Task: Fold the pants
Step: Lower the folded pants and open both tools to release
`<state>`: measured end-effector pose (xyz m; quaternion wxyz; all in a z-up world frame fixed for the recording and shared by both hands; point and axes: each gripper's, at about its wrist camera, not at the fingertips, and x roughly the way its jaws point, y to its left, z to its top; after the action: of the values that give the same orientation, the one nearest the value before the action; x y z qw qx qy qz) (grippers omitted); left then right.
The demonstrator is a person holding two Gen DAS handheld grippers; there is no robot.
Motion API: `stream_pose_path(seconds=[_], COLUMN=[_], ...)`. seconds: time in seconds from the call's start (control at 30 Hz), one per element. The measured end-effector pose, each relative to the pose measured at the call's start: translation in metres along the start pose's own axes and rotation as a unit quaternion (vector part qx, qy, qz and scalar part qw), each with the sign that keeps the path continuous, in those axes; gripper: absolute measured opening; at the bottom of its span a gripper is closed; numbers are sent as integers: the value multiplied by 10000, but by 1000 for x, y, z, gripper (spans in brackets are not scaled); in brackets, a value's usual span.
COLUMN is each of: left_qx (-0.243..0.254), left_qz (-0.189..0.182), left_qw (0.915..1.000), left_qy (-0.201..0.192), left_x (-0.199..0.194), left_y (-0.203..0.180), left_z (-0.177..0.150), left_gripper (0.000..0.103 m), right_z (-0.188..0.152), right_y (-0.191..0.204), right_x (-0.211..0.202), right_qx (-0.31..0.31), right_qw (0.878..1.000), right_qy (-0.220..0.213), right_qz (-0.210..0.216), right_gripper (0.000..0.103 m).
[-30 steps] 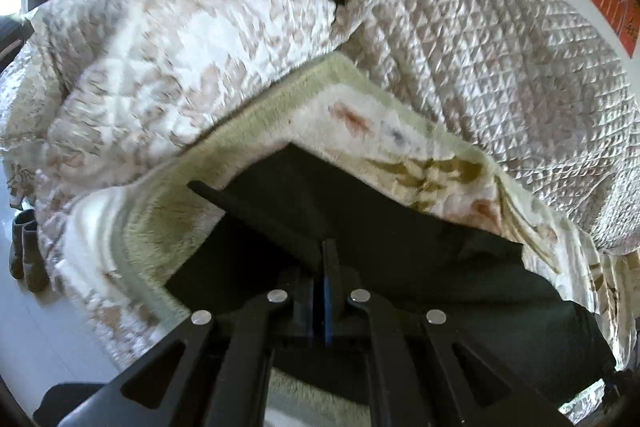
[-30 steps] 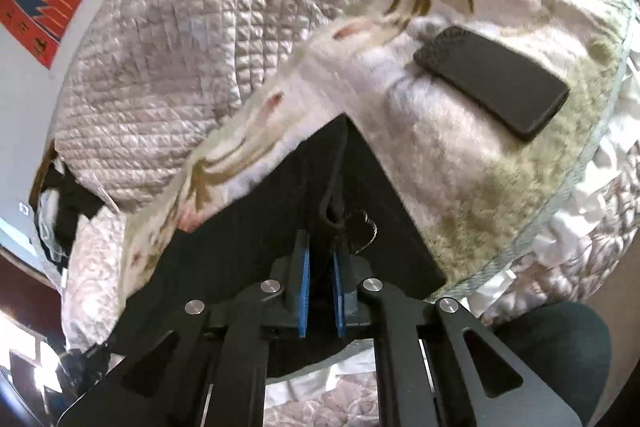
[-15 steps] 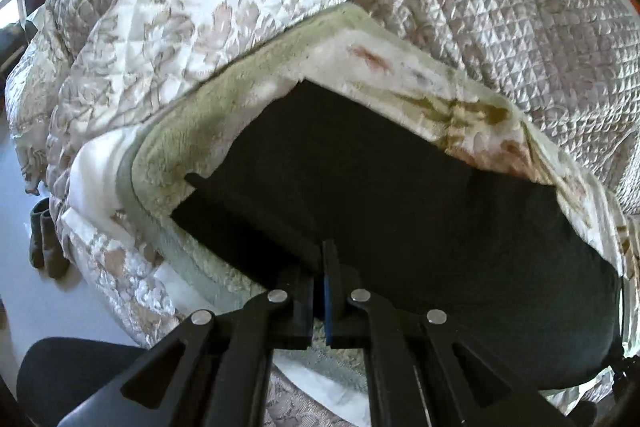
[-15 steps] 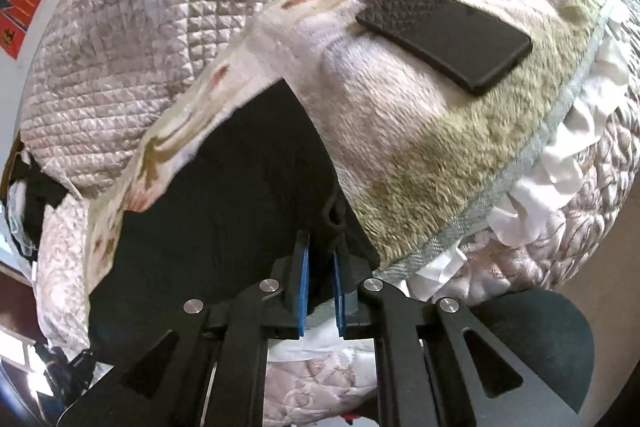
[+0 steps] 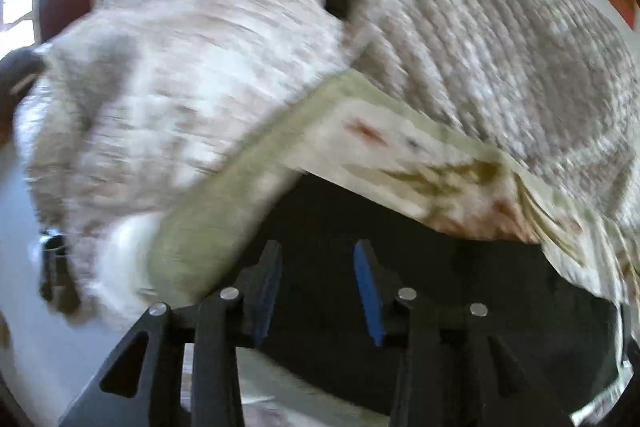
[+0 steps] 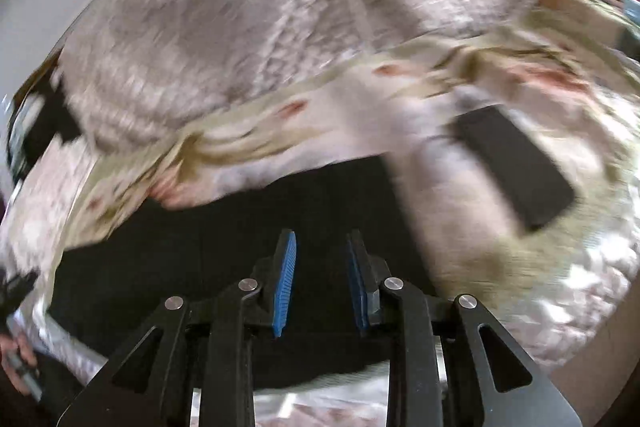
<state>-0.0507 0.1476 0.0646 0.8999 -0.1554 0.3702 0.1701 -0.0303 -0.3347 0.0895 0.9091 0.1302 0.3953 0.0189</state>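
One pair of black pants (image 5: 400, 247) lies flat on a floral fleece blanket (image 5: 400, 147) at the near edge of a bed. One dark phone (image 6: 516, 167) rests on the blanket, right of the pants. Two grippers are present: left gripper (image 5: 318, 255) and right gripper (image 6: 322, 247), each with jaws opening, partly apart over the pants, gripping nothing. Quilted bedding (image 5: 500, 39) is heaped behind. Frames are motion-blurred.
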Motion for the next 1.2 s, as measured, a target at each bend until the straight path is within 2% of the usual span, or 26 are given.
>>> stream_pose_path(seconds=[0.13, 0.43, 0.53, 0.6, 0.63, 0.7, 0.83, 0.9, 1.0, 1.07, 1.13, 1.2], left_qx=[364, 1016, 1257, 1311, 1333, 1413, 1454, 1277, 877, 665, 664, 732], left_qz=[-341, -1048, -1308, -1556, -1568, -1246, -1028, -681, -58, -142, -64, -35], left_qw=[9980, 9864, 9797, 9741, 9730, 9751, 9802, 9876, 9949, 9966, 9969, 9968], left_qy=[385, 752, 856, 985, 1041, 1170, 864, 605, 494, 456, 418, 314], left_x=[23, 59, 67, 77, 84, 100, 90, 84, 91, 93, 88, 78], left_y=[-30, -88, -107, -117, -120, -124, -120, -104, -72, -57, -55, -56], left_z=[-5, 8, 4, 0, -3, -7, -2, 5, 19, 24, 26, 24], left_gripper=[40, 40, 41, 47, 47, 47, 47, 47, 47, 47, 47, 47], right_z=[1, 26, 31, 32, 32, 33, 38, 39, 38, 36, 36, 37], right_y=[27, 68, 62, 51, 43, 35, 35, 27, 6, -4, 5, 14], right_x=[27, 81, 96, 104, 110, 113, 87, 80, 92, 98, 93, 85], right_qx=[-478, -1112, -1058, -981, -904, -792, -826, -787, -619, -586, -739, -779], right_qw=[9983, 9909, 9927, 9936, 9938, 9944, 9961, 9966, 9961, 9962, 9948, 9951], right_qy=[115, 462, 469, 553, 636, 697, 315, 172, 313, 442, 372, 317], right_qz=[308, 596, 351, 15, -118, -21, 21, -152, -548, -472, -588, -517], right_gripper=[26, 26, 26, 26, 26, 26, 26, 26, 26, 26, 26, 26])
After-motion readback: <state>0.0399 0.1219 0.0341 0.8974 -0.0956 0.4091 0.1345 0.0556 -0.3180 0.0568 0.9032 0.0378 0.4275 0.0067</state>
